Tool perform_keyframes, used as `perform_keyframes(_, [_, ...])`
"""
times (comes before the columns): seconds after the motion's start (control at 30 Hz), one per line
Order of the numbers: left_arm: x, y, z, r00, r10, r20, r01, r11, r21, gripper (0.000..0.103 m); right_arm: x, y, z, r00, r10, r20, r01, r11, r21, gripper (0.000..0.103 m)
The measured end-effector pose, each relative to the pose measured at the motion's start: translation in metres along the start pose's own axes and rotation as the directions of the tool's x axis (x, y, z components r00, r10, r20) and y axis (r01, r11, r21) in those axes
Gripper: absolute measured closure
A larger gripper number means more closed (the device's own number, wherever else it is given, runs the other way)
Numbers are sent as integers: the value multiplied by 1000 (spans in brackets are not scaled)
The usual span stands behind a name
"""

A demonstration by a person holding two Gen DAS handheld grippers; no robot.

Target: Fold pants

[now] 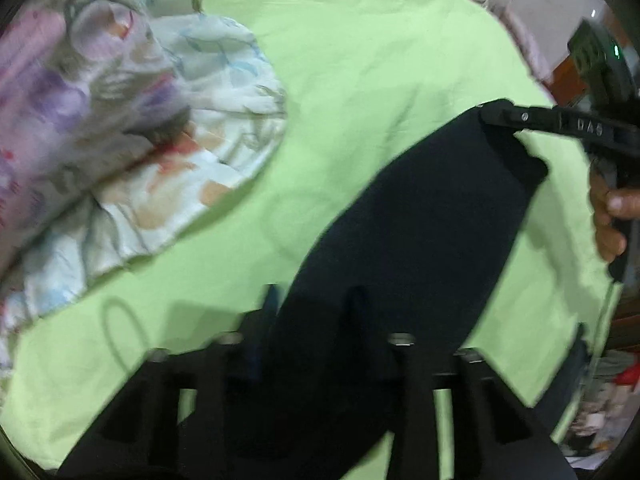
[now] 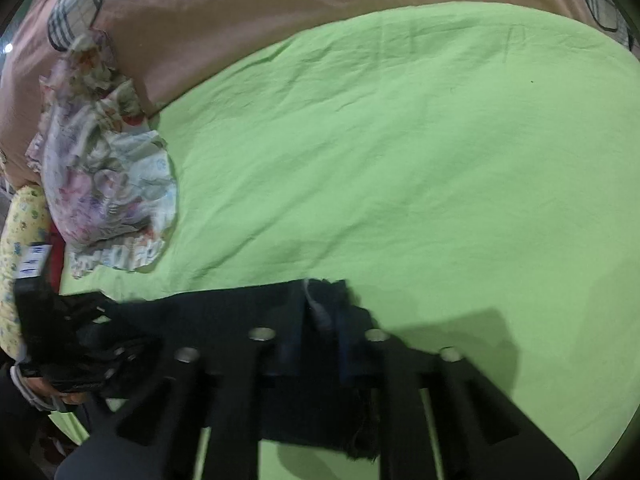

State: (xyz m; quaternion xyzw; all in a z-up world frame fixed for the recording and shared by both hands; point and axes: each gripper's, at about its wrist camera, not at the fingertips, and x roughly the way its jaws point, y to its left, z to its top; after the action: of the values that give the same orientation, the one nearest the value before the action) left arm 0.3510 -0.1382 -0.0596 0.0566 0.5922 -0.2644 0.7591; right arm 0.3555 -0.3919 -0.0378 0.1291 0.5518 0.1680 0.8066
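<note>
Both wrist views look closely down over the green sheet [image 1: 360, 60], sharing the dark pants [image 2: 224, 312].

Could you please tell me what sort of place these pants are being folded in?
Probably a bedroom at home: the dark pants lie on a light green sheet spread over a brown bed cover, beside a heap of floral laundry.

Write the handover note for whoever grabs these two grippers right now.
Left gripper: shut on one end of the dark pants.
Right gripper: shut on the other end.
The pants hang stretched between them over the green sheet. A pile of floral clothes lies on the sheet's left side.
Done: both ends gripped, the pants lifted.
Left: lay them on the sheet, then fold.
</note>
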Motion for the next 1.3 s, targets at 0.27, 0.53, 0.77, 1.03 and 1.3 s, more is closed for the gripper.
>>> perform_keyframes(0.27, [-31,-39,-37,996,-87,31,86,995,48,89,-58,19,-26,999,42,34,-41,999,-30,94])
perform_keyframes(0.53, [-62,-72,-92,986,-159,48,157,987,43,90,-111,28,-89,999,42,21,-42,999,-25,94])
perform_keyframes(0.77, [-75,-94,-146,977,-211,33,210,977,28,89,-140,32,-161,1000,27,-1,-27,1000,9,94])
perform_keyframes(1.03, [-74,-123,-194,970,-243,22,242,970,36,89,-159,38,-216,998,-44,-37,43,999,-15,95])
perform_keyframes(1.3, [-85,-136,-210,961,-278,9,276,958,81,90,-180,50,-230,991,-136,15,137,986,-99,95])
